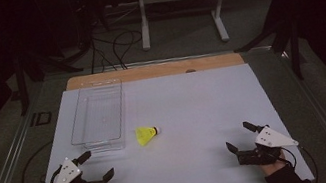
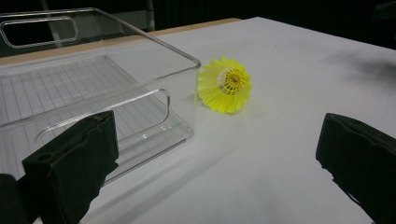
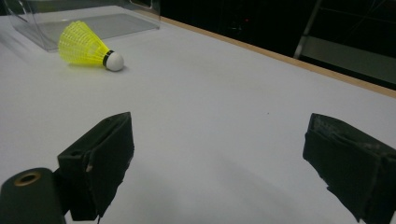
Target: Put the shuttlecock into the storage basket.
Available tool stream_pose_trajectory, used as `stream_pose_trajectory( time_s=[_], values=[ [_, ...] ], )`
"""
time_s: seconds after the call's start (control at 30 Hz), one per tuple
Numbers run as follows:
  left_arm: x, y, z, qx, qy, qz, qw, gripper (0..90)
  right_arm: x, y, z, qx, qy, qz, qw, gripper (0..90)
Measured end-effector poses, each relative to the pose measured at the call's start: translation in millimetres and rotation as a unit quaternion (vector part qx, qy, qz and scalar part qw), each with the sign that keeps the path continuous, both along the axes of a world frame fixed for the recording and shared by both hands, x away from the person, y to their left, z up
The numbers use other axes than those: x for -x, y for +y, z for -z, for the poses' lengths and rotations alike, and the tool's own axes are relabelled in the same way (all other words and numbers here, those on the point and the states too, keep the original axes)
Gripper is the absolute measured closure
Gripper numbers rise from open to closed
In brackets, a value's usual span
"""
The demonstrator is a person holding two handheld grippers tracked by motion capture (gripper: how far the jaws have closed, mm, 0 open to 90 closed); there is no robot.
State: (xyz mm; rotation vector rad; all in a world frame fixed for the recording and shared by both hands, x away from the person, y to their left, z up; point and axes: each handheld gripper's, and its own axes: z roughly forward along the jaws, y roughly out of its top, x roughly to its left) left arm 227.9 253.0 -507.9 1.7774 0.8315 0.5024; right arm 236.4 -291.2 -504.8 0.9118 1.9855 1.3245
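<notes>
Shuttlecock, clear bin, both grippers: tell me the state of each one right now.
Shuttlecock: lying on its side on the white table, beside the bin, not held.
Clear bin: upright, empty.
Left gripper: open, nothing between its jaws.
Right gripper: open, nothing between its jaws.

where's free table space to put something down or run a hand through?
Most of the white table top is bare: the right half, from the yellow shuttlecock to the right edge, and the near strip between the left gripper and right gripper. Crowded: the left side, where the clear bin and the shuttlecock lie close together.
</notes>
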Motion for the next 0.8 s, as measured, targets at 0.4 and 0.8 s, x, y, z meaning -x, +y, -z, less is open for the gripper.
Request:
stream_pose_trajectory(
  time_s=[0.4,0.8],
  values=[
    [-3.6,-1.1,-13.4,0.012,0.012,0.010,0.9998,0.0,-1.9,-1.4,0.2,-0.012,0.003,0.003,0.9999,8.8],
    [-15.0,0.8,-49.4,0.004,0.012,0.023,0.9996,0.0,-2.8,-1.2,-0.2,-0.013,0.003,0.000,0.9999,8.8]
  ],
)
